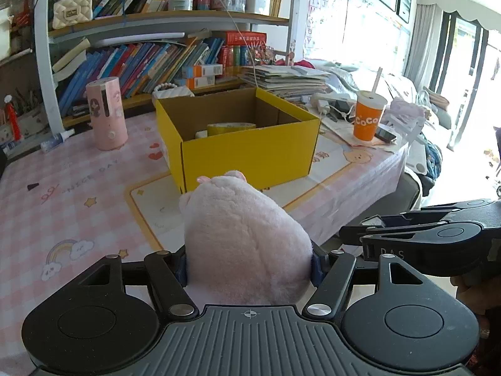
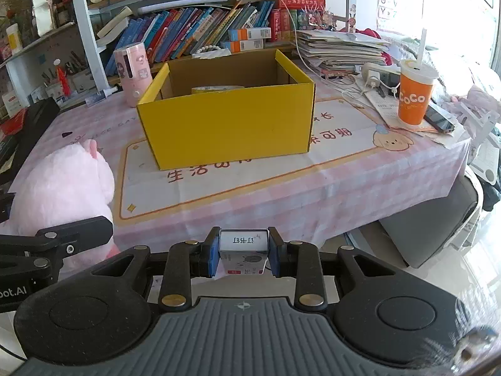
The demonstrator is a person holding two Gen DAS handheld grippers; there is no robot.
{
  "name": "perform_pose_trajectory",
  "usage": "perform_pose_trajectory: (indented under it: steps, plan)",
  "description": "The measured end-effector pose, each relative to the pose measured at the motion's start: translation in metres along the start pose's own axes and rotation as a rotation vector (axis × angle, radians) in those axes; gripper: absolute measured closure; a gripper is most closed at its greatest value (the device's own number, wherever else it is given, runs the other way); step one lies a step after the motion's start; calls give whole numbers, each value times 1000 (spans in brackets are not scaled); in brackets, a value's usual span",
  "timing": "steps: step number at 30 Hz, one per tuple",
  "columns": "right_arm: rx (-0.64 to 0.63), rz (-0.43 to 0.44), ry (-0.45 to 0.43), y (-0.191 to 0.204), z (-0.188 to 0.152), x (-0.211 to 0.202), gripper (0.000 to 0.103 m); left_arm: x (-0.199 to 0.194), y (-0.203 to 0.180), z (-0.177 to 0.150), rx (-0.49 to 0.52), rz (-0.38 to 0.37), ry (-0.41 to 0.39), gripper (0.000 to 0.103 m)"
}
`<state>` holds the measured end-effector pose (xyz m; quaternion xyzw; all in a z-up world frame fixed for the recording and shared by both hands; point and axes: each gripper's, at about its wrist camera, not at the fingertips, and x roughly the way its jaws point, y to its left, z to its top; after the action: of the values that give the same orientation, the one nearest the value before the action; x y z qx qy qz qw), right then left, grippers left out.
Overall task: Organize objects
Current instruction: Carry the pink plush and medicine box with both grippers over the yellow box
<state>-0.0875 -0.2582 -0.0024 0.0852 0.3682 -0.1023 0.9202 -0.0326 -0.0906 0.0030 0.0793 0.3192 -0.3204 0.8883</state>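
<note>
the left gripper (image 1: 249, 266) clamps a fluffy pale-pink plush toy (image 1: 241, 238), held above the near part of the counter (image 1: 78, 194) just before the open yellow cardboard box (image 1: 247, 153). the right gripper (image 2: 243, 252) is pinched narrow on a small white staple box (image 2: 243, 247) off the counter's near edge. a yellow tape roll (image 1: 230, 128) lies inside the cardboard box.

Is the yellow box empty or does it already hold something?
Not empty. The open-topped yellow box holds a yellow tape roll and a small pale item beside it.
</note>
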Motion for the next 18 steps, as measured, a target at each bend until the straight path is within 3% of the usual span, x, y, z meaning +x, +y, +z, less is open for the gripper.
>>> perform_pose_trajectory:
  steps: [12, 18]
  plan:
    - [-8, 20, 10, -20, 33, 31, 75, 30, -2, 30, 15, 18, -30, 36]
    - [-7, 25, -46, -33, 62, 42, 75, 44, -3, 58, 24, 34, -83, 36]
